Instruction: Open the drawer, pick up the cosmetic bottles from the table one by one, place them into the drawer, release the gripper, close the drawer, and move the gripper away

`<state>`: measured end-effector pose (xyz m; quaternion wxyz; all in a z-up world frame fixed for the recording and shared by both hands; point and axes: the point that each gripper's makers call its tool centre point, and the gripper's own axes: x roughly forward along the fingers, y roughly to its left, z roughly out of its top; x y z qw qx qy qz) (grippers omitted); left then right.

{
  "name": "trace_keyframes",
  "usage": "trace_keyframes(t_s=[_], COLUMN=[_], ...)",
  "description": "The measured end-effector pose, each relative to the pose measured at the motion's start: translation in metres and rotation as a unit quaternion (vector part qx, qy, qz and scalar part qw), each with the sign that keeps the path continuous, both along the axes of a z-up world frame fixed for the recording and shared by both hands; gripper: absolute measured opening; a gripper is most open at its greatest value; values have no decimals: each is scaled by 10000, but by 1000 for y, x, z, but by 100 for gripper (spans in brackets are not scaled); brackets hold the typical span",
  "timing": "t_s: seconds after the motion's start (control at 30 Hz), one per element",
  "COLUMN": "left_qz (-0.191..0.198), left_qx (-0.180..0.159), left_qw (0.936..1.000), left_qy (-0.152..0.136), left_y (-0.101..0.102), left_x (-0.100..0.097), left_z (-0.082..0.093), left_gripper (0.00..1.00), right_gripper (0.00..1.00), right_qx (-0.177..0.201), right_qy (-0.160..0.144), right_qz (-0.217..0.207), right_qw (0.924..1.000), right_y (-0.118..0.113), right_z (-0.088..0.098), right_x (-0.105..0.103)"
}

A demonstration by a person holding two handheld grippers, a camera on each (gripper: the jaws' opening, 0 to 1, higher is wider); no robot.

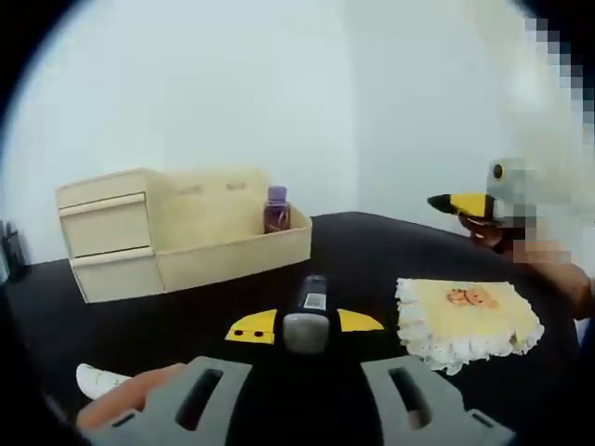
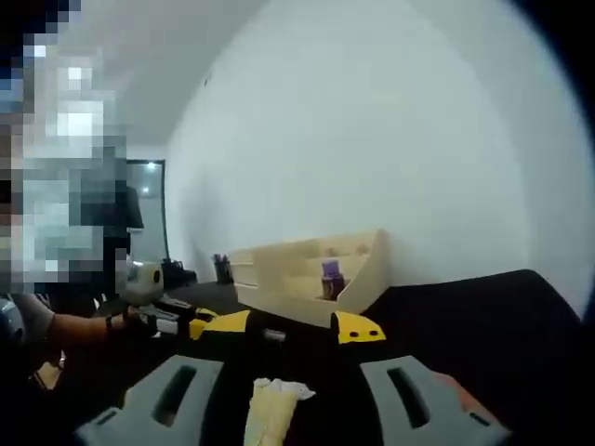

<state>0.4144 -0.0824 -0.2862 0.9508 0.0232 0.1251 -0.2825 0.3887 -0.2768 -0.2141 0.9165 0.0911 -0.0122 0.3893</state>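
Note:
A pale wooden drawer chest [image 1: 102, 237] stands on the black table [image 1: 372, 251], its lower drawer [image 1: 232, 251] pulled far out. A purple bottle [image 1: 276, 210] stands upright inside that drawer. My left gripper [image 1: 306, 323] is shut on a dark bottle with a grey cap [image 1: 309, 311], held between the yellow fingertips [image 1: 251, 327] short of the drawer. In the right gripper view, the chest [image 2: 297, 265] and purple bottle [image 2: 331, 276] lie ahead. My right gripper [image 2: 290, 327] is open, and its yellow fingertips [image 2: 358, 327] stand wide apart. The right gripper [image 1: 462, 203] also shows at the table's far right.
A yellow lace-edged cloth [image 1: 469, 318] lies right of the held bottle and also shows below my right jaws as a cloth [image 2: 272, 401]. A white object [image 1: 98, 379] lies at lower left beside a person's finger. A hand holds the left gripper [image 2: 153, 288]. Dark items [image 2: 221, 265] stand behind the chest.

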Motion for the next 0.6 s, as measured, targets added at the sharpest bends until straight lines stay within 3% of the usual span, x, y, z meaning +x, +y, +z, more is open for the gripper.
trace_keyframes(t_s=[0.33,0.47,0.6], left_qz=[-30,-169,-173], left_qx=[237,192,-9], left_qw=[9997,9995,9997], left_qy=[104,207,160], left_y=[-5,-10,-7], left_x=[-2,-6,-6], left_z=[-15,-19,-10], left_gripper=[17,18,19], right_gripper=[29,29,30], right_qx=[-55,-55,57], right_qy=[88,461,831], right_qz=[59,150,111], right_qw=[9999,9988,9965], right_y=[1,3,2], right_z=[-4,-13,-23], right_x=[1,1,5])
